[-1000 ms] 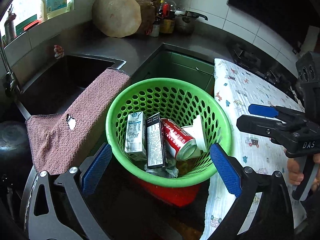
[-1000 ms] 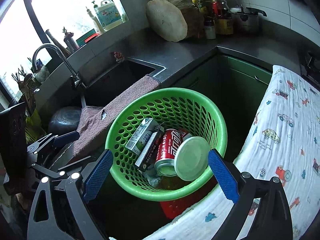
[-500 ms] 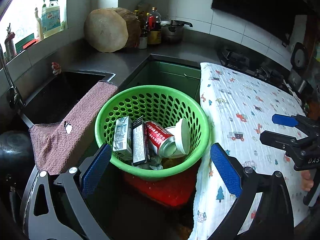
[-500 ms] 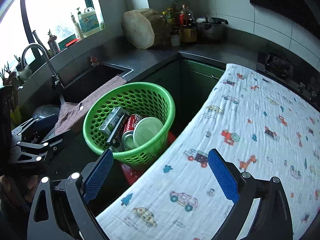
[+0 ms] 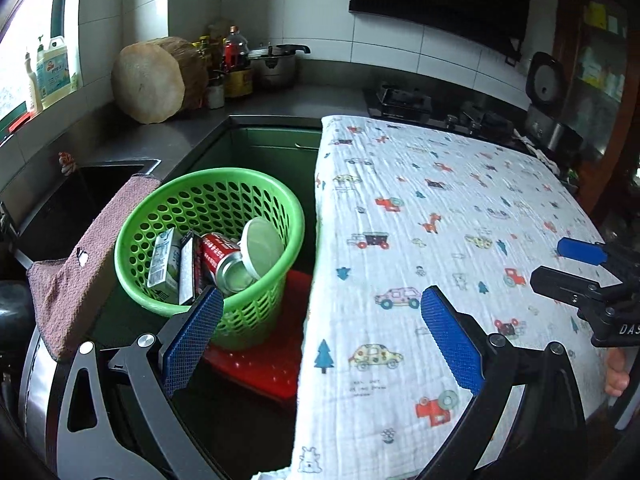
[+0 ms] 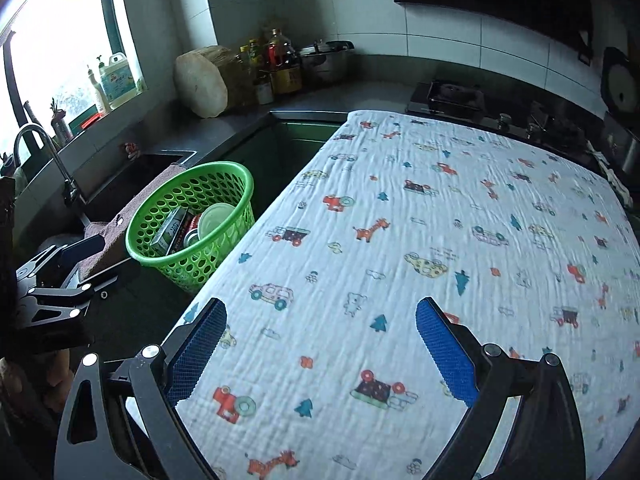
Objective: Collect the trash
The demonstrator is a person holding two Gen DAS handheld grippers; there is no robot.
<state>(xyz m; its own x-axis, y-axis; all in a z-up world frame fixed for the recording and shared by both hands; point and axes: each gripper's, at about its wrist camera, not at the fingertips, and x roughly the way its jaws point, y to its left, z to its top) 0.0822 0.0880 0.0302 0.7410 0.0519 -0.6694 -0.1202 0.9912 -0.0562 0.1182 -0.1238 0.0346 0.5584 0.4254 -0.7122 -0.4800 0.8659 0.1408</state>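
A green perforated basket (image 5: 168,208) stands on a red stool (image 5: 256,364) left of the table. It holds a white-green carton (image 5: 162,264), a dark carton (image 5: 186,270), a red can (image 5: 222,258) and a white cup (image 5: 262,246). It also shows in the right wrist view (image 6: 192,184). My left gripper (image 5: 320,332) is open and empty, hovering at the table's left edge. My right gripper (image 6: 320,344) is open and empty above the tablecloth; it shows in the left wrist view (image 5: 576,264).
A table under a white cartoon-print cloth (image 6: 440,240) fills the right. A brown towel (image 5: 80,264) hangs over the sink edge (image 5: 112,166). A tap (image 6: 40,148), a round chopping block (image 5: 148,80), bottles, a pot (image 5: 274,66) and a stove (image 5: 404,100) line the counter.
Both grippers have pulled back and up from the basket and swung right over the table. The basket now looks smaller and farther left. Both stay open and empty.
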